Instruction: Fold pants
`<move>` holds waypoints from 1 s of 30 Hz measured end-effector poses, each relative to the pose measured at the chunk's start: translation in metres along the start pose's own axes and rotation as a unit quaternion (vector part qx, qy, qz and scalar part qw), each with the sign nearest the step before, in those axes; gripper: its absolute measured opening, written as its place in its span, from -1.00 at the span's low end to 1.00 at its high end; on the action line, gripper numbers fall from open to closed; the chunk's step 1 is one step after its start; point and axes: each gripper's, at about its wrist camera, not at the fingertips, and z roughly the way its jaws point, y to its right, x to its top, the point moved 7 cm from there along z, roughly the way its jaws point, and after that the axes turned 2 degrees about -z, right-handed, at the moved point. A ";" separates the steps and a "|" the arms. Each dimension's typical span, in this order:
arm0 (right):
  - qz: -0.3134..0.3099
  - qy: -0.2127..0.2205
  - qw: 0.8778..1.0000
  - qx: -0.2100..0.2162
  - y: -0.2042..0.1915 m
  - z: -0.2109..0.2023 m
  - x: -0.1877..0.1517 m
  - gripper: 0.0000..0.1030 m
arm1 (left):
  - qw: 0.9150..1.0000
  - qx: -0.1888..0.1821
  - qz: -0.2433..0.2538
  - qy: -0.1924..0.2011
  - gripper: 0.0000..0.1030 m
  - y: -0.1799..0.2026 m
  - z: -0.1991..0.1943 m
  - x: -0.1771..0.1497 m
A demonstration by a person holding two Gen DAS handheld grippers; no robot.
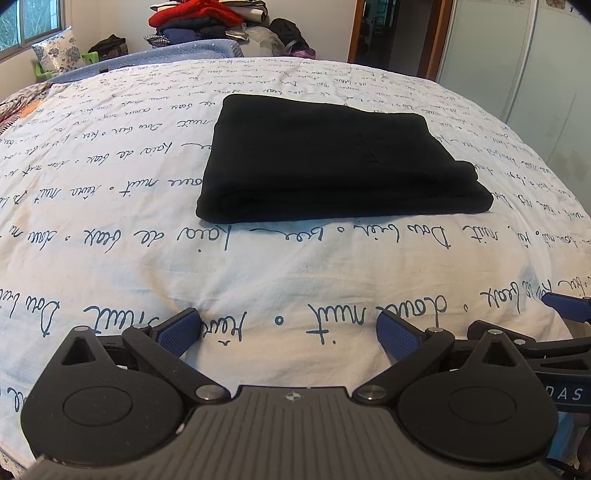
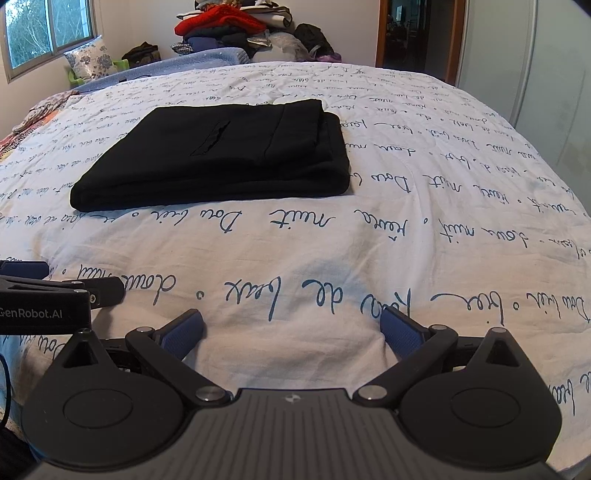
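Both spread wide, holding nothing.
Left hand-held gripper (image 1: pixel 288 330) and right hand-held gripper (image 2: pixel 293 330) low over bed (image 1: pixel 110 258), apart from folded pants (image 1: pixel 325 162) (black).

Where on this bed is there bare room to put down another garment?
The widest bare patch is the bedspread between the folded black pants and the two open grippers, left and right. There is also room to the right of the pants and behind them. The far end is crowded: a clothes pile and a pillow.
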 end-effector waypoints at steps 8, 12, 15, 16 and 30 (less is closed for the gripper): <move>-0.001 0.002 1.000 -0.003 -0.001 -0.001 -0.001 1.00 | 1.000 0.001 0.000 0.000 1.00 0.000 0.000 0.000; -0.002 0.002 1.000 -0.003 -0.002 -0.001 -0.001 1.00 | 1.000 0.000 -0.001 -0.002 1.00 0.000 0.001 0.001; -0.002 0.002 1.000 -0.004 -0.001 -0.001 -0.001 1.00 | 1.000 0.000 0.000 -0.001 1.00 0.000 0.001 0.001; -0.002 0.002 1.000 -0.004 -0.001 -0.001 -0.001 1.00 | 1.000 0.000 0.001 0.000 1.00 0.000 0.001 0.001; -0.041 0.093 0.995 -0.016 -0.010 -0.046 0.031 1.00 | 0.998 -0.012 0.001 0.055 0.96 0.006 -0.037 0.026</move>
